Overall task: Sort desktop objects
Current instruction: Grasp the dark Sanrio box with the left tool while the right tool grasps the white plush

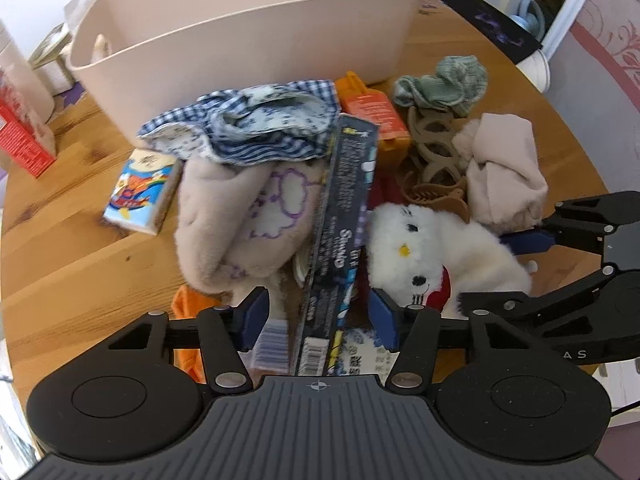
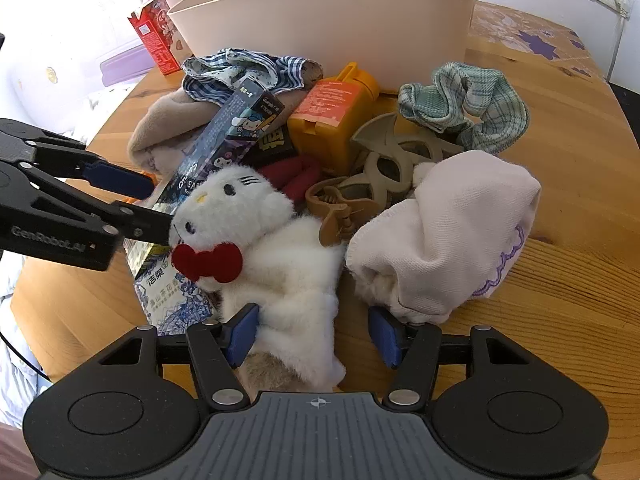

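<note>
A pile of objects lies on the wooden table (image 1: 72,248) before a beige bin (image 1: 248,28). My left gripper (image 1: 318,318) is open, its fingers on either side of the near end of a long dark toothpaste box (image 1: 340,216), also in the right wrist view (image 2: 224,140). My right gripper (image 2: 316,334) is open around the lower body of a white plush cat (image 2: 276,248), which also shows in the left wrist view (image 1: 432,248). The left gripper (image 2: 148,204) appears at the left of the right wrist view, against the plush's head.
Also in the pile: a blue checked cloth (image 1: 248,120), a beige fleece cloth (image 1: 232,216), an orange bottle (image 2: 332,112), hair claws (image 2: 380,168), a green scrunchie (image 2: 468,100), a pale cloth (image 2: 448,232). A tissue pack (image 1: 140,192) and a red carton (image 1: 20,136) lie left.
</note>
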### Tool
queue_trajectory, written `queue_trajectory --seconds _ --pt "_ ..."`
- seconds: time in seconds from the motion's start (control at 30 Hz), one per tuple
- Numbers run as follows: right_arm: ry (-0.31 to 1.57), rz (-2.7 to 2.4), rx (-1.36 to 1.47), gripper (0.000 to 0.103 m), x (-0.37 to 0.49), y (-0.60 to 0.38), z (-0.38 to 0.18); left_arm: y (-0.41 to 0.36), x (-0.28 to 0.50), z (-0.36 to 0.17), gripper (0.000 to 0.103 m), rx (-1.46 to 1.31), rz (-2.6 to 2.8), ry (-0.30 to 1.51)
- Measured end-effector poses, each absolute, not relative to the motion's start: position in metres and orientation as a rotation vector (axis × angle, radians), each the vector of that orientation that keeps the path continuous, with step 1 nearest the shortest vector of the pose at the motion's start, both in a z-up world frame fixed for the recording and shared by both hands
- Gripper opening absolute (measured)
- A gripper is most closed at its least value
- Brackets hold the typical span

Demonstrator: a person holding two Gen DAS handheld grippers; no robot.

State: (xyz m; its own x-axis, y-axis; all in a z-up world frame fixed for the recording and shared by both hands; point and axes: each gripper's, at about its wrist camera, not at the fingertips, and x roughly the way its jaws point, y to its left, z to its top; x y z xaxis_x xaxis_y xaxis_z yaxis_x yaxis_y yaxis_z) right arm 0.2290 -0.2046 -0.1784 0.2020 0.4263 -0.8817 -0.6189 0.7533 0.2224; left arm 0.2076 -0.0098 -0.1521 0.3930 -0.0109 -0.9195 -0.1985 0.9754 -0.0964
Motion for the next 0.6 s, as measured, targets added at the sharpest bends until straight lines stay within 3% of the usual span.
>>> queue_trajectory --seconds 0.13,0.27,0.4,0.6 --pt "1.161 0.742 -0.164 0.047 0.231 -0.207 -0.178 -0.015 0.211 -0.154 0.043 -0.199 0.083 1.149" --pt "1.175 0.766 -0.129 0.031 0.232 -0.210 -0.179 -0.016 0.213 -0.156 0.024 -0.210 0.069 1.151" --pt "1.175 0.796 -0.118 0.016 0.231 -0.210 -0.177 -0.015 0.208 -0.155 0.023 -0.221 0.080 1.146" --pt "1.167 0.802 -0.120 0.008 0.226 -0.211 -0.172 -0.014 0.201 -0.148 0.023 -0.247 0.104 1.123"
